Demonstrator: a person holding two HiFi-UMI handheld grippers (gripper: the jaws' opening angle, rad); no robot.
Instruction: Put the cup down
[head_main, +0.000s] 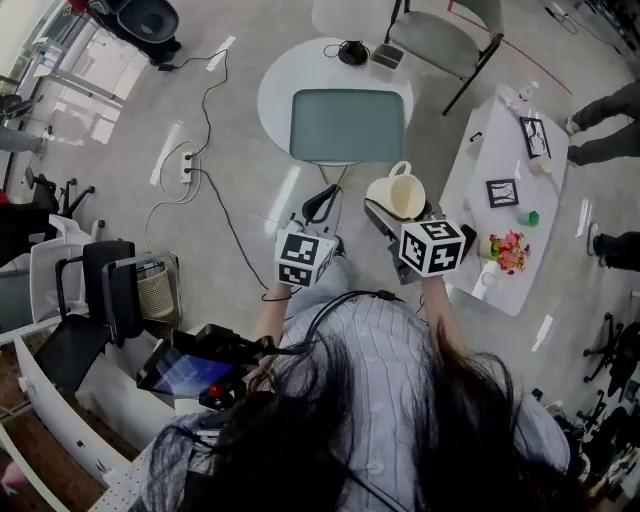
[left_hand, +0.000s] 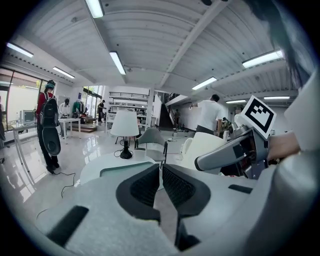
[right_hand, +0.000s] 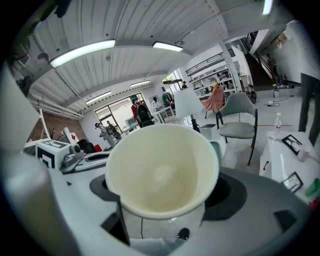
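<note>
A cream cup (head_main: 397, 193) with a handle is held out in front of the person, its mouth tipped up toward the head camera. My right gripper (head_main: 396, 212) is shut on the cup, well above the floor. In the right gripper view the empty cup (right_hand: 162, 170) fills the space between the jaws and hides their tips. My left gripper (head_main: 322, 204) hangs just left of it, shut with nothing between its pads (left_hand: 172, 184). From the left gripper view the cup (left_hand: 202, 149) and the right gripper's marker cube (left_hand: 260, 114) show at the right.
A round white table (head_main: 285, 75) lies ahead below, with a teal-seated chair (head_main: 347, 123) pushed against it. A long white table (head_main: 480, 195) at the right carries picture frames and flowers (head_main: 509, 250). Cables (head_main: 205, 170) trail over the floor at the left. Black chairs (head_main: 110, 285) stand at the near left.
</note>
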